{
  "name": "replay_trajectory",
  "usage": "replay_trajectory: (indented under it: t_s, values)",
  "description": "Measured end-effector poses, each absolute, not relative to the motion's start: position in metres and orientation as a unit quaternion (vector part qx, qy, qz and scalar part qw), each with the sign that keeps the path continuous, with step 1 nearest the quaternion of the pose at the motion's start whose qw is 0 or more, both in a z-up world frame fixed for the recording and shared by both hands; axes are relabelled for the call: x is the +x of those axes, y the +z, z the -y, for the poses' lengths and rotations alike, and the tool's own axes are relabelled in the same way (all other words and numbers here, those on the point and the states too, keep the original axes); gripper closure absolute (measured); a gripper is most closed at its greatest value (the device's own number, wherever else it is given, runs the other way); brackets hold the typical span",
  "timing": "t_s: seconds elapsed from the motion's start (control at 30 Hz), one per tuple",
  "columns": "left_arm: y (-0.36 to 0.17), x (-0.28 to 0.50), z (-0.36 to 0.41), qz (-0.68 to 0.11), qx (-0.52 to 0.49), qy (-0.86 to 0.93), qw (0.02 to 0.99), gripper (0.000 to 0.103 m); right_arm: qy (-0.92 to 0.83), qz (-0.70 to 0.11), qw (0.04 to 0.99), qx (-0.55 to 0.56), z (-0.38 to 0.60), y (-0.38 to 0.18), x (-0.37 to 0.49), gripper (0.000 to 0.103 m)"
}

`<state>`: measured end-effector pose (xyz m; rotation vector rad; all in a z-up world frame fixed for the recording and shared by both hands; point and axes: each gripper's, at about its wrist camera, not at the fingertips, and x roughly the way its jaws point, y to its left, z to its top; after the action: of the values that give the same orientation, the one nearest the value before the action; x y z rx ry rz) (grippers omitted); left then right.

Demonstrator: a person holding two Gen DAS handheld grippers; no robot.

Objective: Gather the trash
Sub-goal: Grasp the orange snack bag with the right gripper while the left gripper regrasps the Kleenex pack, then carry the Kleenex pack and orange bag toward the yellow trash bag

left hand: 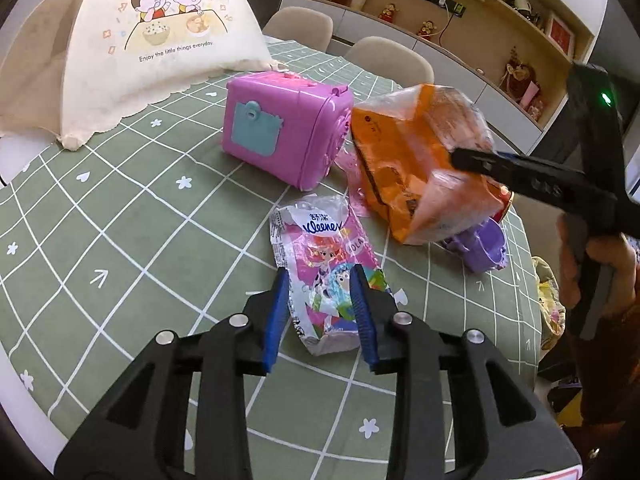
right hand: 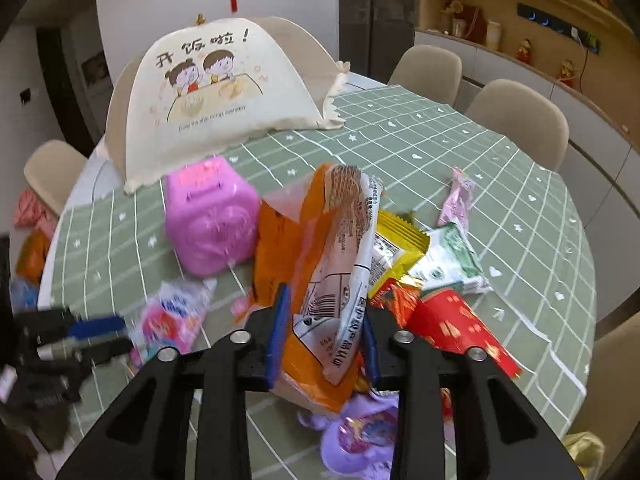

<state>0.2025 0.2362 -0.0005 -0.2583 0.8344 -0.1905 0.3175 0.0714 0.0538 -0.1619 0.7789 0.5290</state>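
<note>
A pink Kleenex tissue packet (left hand: 316, 240) lies flat on the green checked tablecloth (left hand: 120, 220). My left gripper (left hand: 320, 270) stands open over its near end, a blue pad on each side, not squeezing it. The same packet (right hand: 172, 316) and left gripper (right hand: 124, 335) show blurred at the left of the right wrist view. My right gripper (right hand: 326, 304) is shut on an orange snack bag (right hand: 340, 248) with a white printed back, held upright. In the left wrist view that bag (left hand: 404, 160) is raised at the right with the right gripper (left hand: 460, 158) on it.
A pink toy box (left hand: 280, 128) stands behind the packet, and a cream fabric food cover (left hand: 160, 40) behind that. A purple toy (left hand: 486, 248) lies under the bag. Yellow (right hand: 396, 244), green-white (right hand: 448, 264) and red (right hand: 460, 328) wrappers lie to the right. Chairs ring the table.
</note>
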Motion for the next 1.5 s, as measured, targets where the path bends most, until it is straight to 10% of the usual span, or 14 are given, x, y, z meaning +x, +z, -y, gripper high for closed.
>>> replay_trajectory:
  t_s: [0.4,0.57,1.03,1.1,1.23,1.5]
  values:
    - [-0.014,0.22,-0.224,-0.423,-0.126,-0.068,0.895,0.063,0.243,-0.293,0.925,-0.011,0.005,0.129,0.294,0.094]
    - [-0.016,0.223,-0.225,-0.426,-0.124,-0.06,0.894,0.098,0.234,-0.29,0.928,0.004,0.023,0.132,0.293,0.094]
    - [0.03,0.199,-0.202,-0.365,-0.098,-0.064,0.924,0.103,0.217,-0.279,0.935,0.012,0.066,0.123,0.263,0.094]
    - [0.027,0.199,-0.203,-0.369,-0.101,-0.06,0.922,0.101,0.215,-0.283,0.935,0.015,0.071,0.119,0.257,0.093]
    - [0.015,0.203,-0.207,-0.378,-0.108,-0.045,0.918,0.061,0.206,-0.287,0.936,0.002,0.084,0.111,0.242,0.094]
    - [-0.016,0.224,-0.206,-0.412,-0.099,0.008,0.906,0.059,0.194,-0.287,0.938,0.018,0.115,0.1,0.229,0.094]
